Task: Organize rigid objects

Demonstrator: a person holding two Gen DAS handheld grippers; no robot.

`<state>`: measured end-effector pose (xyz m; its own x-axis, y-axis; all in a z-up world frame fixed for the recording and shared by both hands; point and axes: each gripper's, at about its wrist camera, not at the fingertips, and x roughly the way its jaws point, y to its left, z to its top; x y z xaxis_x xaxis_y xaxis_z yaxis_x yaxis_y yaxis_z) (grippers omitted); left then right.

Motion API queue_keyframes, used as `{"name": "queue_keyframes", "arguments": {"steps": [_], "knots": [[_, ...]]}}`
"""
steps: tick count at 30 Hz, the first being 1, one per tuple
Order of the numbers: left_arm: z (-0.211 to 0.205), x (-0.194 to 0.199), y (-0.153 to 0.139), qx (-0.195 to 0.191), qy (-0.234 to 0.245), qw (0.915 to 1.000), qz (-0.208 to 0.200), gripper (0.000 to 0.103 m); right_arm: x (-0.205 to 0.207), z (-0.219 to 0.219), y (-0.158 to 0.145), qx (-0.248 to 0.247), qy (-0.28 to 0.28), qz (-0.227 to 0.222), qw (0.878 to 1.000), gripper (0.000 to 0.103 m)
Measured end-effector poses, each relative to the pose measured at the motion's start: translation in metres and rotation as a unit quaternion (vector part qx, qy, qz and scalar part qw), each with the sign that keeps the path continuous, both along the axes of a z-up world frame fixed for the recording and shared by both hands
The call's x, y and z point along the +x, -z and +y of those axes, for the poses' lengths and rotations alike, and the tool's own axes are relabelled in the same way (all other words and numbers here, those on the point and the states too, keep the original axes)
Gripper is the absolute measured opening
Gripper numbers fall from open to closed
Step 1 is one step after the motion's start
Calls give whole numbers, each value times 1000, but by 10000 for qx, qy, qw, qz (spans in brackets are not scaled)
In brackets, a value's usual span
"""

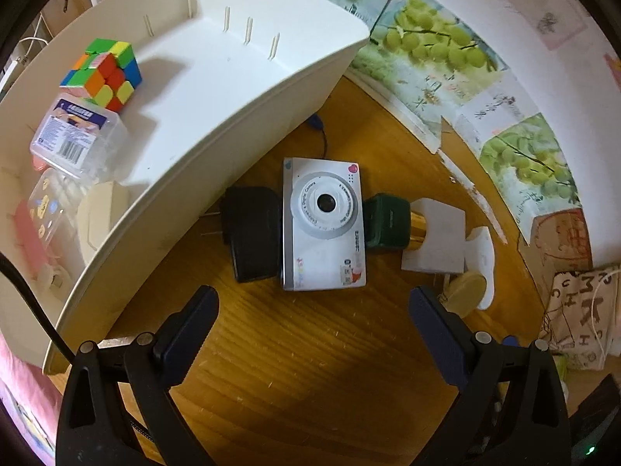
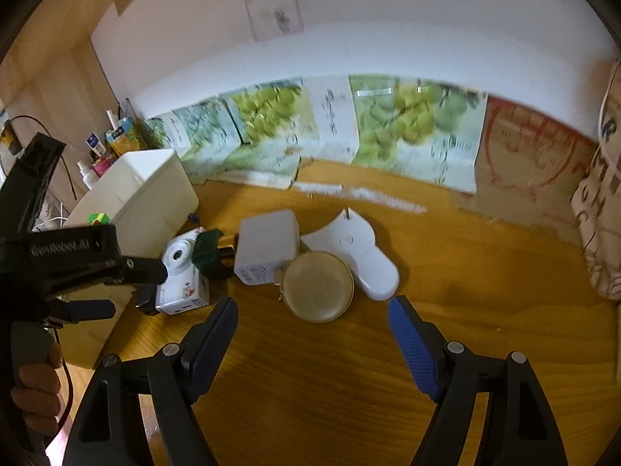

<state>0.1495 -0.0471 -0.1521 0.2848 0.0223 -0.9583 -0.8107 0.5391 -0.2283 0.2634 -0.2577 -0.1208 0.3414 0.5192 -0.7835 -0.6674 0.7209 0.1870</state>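
Observation:
A small white digital camera (image 1: 324, 223) lies lens-up on the wooden desk, resting across a black plug adapter (image 1: 252, 239) and a dark green block (image 1: 388, 225). My left gripper (image 1: 314, 310) hovers just short of it, open and empty. To the right lie a white charger block (image 1: 438, 239), a round gold compact (image 1: 465, 291) and a white curved piece (image 1: 483, 260). In the right wrist view my right gripper (image 2: 312, 320) is open and empty just in front of the compact (image 2: 318, 285). The camera (image 2: 182, 275) lies to its left.
A white storage bin (image 1: 217, 124) stands left, holding a colour cube (image 1: 103, 73), a clear plastic box (image 1: 75, 134) and other small items. Grape-print cartons (image 1: 438, 46) line the wall. A printed cloth bag (image 1: 582, 318) sits at right. A hand (image 2: 37, 382) holds the left gripper's handle.

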Motion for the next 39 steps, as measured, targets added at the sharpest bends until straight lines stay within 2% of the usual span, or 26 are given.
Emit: {"name": "queue_keyframes", "arguments": {"steps": [6, 10, 15, 22, 28, 37, 39], "knots": [[10, 17, 7, -89, -109, 9992, 380, 98, 11, 11, 20, -154, 10, 300, 9994, 80], [15, 27, 12, -150, -75, 9982, 583, 89, 18, 18, 29, -212, -2, 428, 9989, 80], [16, 33, 15, -99, 61, 9967, 805, 86, 23, 22, 38, -209, -14, 576, 9981, 80], [16, 45, 14, -171, 273, 9955, 886, 74, 20, 32, 39, -264, -156, 415, 9987, 76], [15, 58, 14, -172, 386, 9937, 1037, 69, 18, 37, 40, -303, -191, 263, 9990, 75], [12, 57, 18, -425, 353, 9927, 1068, 62, 22, 32, 40, -356, -92, 218, 9991, 58], [10, 58, 21, -551, 340, 9921, 1078, 58, 22, 31, 40, -368, -95, 232, 9990, 56]]}}
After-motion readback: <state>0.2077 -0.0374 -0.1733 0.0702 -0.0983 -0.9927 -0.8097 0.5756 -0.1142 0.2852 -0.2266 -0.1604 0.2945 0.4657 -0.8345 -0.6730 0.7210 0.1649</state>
